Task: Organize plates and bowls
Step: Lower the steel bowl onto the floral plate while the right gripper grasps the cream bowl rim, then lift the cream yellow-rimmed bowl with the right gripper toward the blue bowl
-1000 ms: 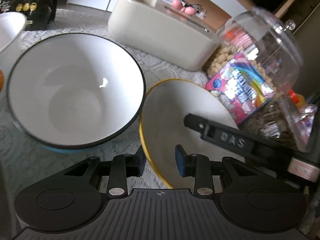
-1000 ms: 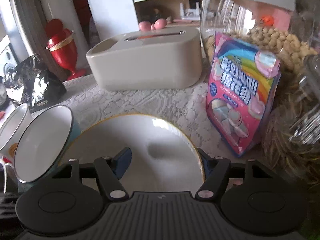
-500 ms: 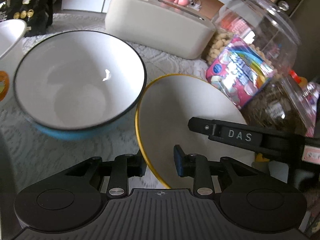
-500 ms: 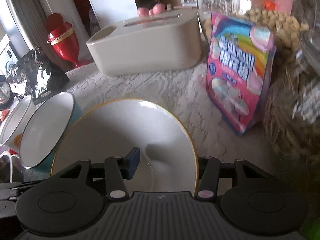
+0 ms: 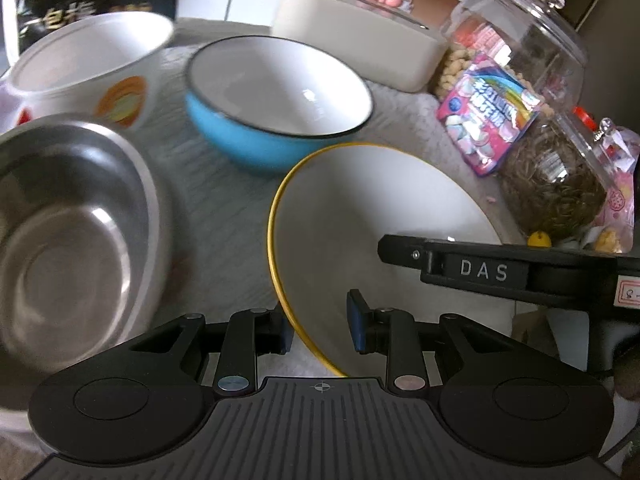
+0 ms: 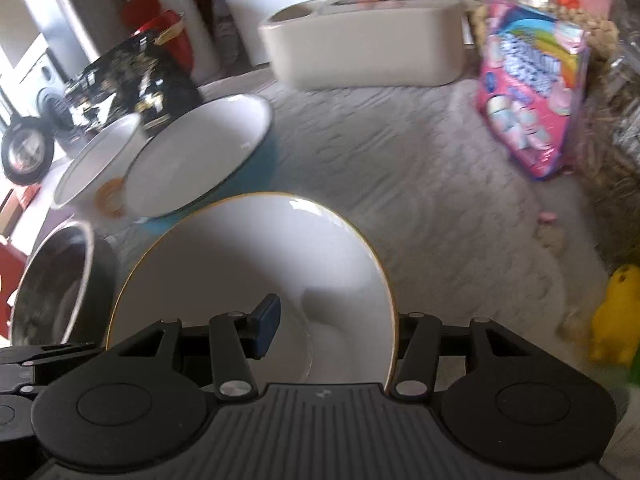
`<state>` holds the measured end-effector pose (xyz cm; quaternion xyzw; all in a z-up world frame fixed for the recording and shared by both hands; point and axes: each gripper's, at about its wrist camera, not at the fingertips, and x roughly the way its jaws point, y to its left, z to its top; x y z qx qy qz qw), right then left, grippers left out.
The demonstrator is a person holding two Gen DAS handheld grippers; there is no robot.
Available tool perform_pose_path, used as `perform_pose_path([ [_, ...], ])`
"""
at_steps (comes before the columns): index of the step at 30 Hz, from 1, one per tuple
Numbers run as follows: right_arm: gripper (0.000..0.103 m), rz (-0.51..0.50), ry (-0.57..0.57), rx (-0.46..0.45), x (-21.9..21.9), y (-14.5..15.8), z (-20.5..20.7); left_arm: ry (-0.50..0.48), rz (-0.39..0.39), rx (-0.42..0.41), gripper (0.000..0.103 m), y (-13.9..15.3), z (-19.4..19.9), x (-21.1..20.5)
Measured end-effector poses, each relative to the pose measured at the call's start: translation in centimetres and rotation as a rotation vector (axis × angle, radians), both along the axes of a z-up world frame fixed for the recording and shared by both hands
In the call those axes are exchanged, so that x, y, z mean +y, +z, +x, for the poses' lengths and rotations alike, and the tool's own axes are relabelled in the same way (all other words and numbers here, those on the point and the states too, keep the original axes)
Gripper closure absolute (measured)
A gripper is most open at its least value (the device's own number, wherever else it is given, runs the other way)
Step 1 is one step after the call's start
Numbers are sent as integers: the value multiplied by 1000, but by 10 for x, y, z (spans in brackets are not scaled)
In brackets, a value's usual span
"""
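Observation:
A white plate with a yellow rim (image 5: pixel 360 216) (image 6: pixel 240 264) is held tilted above the lace tablecloth. My left gripper (image 5: pixel 320 322) straddles its near-left rim, jaws one on each side with a small gap showing. My right gripper (image 6: pixel 332 328) straddles its right rim, one finger inside the plate, the other hidden behind it. The right gripper's body shows in the left wrist view (image 5: pixel 500 272). A blue bowl (image 5: pixel 276 108) (image 6: pixel 200 160), a white bowl with orange print (image 5: pixel 88 68) (image 6: pixel 96 164) and a steel bowl (image 5: pixel 68 220) (image 6: pixel 48 280) stand to the left.
A cream box (image 5: pixel 356 48) (image 6: pixel 364 52) stands at the back. A pink marshmallow bag (image 5: pixel 488 116) (image 6: pixel 532 88) leans on clear jars (image 5: pixel 520 40) at the right. A black bag (image 6: pixel 132 84) and a yellow object (image 6: pixel 616 312) sit at the sides.
Both grippers have lifted and pulled the plate back toward me. The view has widened, so the steel bowl and the white printed bowl now show at the left.

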<state>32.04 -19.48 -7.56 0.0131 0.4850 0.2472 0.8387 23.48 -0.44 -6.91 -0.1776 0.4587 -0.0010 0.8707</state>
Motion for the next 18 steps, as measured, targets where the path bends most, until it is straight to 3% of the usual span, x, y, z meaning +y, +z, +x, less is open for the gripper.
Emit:
perform_pose_path([
  [18, 48, -32, 29, 17, 12, 2, -15, 7, -3, 5, 73, 0, -8, 5],
])
